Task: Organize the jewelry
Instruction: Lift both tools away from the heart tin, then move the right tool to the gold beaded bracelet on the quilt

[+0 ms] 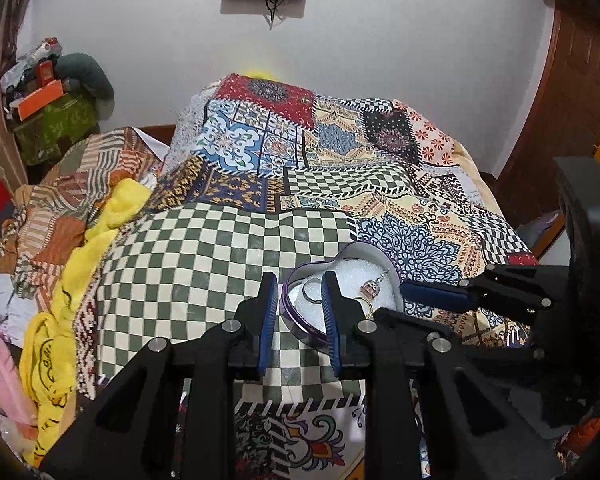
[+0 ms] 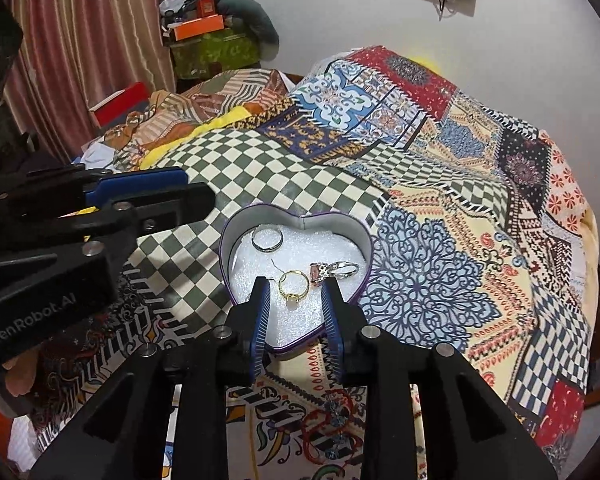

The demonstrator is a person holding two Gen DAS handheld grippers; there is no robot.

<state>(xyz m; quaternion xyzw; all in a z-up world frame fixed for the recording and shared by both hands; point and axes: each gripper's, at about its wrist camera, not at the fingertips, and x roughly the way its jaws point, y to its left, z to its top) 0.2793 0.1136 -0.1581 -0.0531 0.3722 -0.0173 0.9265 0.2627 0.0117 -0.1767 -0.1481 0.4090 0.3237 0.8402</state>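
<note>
Left view, left gripper [image 1: 298, 280]: jaws a little apart, nothing between the pads, above the near left rim of the heart tin [image 1: 300, 322].
Left view, tin: on the quilt [image 1: 204, 248], near right.
Right view, right gripper [image 2: 295, 286]: spread, empty, over the tin [image 2: 342, 236].
Right view, gold ring [image 2: 294, 285]: on white foam between the fingers, untouched.
Right view, dark ring [image 2: 267, 239]: far left in the tin.

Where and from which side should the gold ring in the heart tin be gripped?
Grip the gold ring across its band, coming from straight above. It lies flat on the white foam inside the heart tin, whose wall blocks a side approach. The right gripper already hangs open over it.
</note>
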